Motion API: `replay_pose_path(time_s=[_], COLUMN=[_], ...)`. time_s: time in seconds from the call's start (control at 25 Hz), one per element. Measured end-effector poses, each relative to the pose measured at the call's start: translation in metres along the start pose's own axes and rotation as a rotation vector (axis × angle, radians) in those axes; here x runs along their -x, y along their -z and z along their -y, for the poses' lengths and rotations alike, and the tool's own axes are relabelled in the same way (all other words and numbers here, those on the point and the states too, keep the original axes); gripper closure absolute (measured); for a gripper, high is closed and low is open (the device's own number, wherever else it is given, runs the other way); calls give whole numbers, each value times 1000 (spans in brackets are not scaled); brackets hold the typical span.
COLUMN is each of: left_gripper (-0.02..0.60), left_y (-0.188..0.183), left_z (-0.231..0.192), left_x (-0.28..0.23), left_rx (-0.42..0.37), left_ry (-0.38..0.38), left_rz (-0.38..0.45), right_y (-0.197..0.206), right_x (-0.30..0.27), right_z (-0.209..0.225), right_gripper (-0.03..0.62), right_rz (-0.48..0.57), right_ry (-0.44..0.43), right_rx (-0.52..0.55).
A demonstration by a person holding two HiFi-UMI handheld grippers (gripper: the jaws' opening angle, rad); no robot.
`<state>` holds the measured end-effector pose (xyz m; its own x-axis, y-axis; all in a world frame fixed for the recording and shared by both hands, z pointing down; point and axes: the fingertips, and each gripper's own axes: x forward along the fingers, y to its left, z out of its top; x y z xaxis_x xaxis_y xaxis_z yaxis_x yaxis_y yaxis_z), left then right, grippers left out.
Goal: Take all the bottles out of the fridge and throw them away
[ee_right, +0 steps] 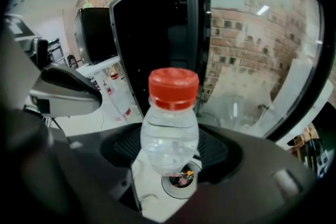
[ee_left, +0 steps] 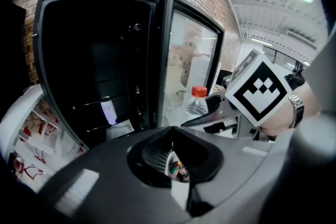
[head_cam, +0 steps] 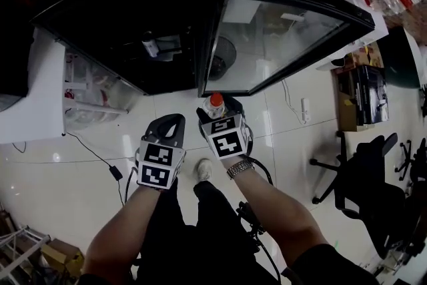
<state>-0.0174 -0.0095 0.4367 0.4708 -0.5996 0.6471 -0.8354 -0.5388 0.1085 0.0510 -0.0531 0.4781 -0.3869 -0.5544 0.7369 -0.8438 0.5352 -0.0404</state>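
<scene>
Beside fridge door [head_cam: 280, 33] edge, bottle [ee_right: 170, 134] gripped in right tongs [head_cam: 220, 117]; left tongs [head_cam: 171, 122] closed, empty.

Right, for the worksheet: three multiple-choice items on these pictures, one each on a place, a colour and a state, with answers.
1. Where is the pale bottle? A inside the fridge, on a shelf; B on the floor; C on a chair.
2. What colour is the cap on the clear bottle in the right gripper? A blue; B green; C red.
3. How is the fridge door? A shut; B open; C removed.
Answers: 1 A, it stands on a rack inside; 2 C, the right gripper view shows red; 3 B, the glass door swings outward.
</scene>
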Motion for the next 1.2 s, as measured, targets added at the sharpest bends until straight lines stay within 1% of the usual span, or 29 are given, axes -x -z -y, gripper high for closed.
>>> replay_pose_path(time_s=[0.28, 0.52, 0.68, 0.8, 1.04, 1.12, 1.2], left_gripper=[578, 578, 578, 578, 578, 578, 578], left_y=[21, 56, 79, 98, 136, 148, 156], left_z=[60, 80, 85, 87, 82, 80, 78], left_x=[-27, -54, -73, -88, -112, -114, -113], left_rx=[-19, -34, -45, -40, -26, -17, -10], left_ry=[86, 142, 176, 198, 202, 201, 198], left_rz=[-55, -124, -153, -173, -215, -231, -244], right_y=[83, 146, 173, 190, 227, 229, 230], right_x=[11, -9, -28, -46, -82, -87, -89], right_z=[35, 46, 46, 48, 48, 49, 49], right_gripper=[284, 284, 284, 284, 281, 301, 301], right_rz=[-78, -127, -143, -151, -195, -180, -175], right_ry=[37, 55, 55, 55, 48, 59, 61], right_rx=[-62, -142, -184, -170, -171, -173, -185])
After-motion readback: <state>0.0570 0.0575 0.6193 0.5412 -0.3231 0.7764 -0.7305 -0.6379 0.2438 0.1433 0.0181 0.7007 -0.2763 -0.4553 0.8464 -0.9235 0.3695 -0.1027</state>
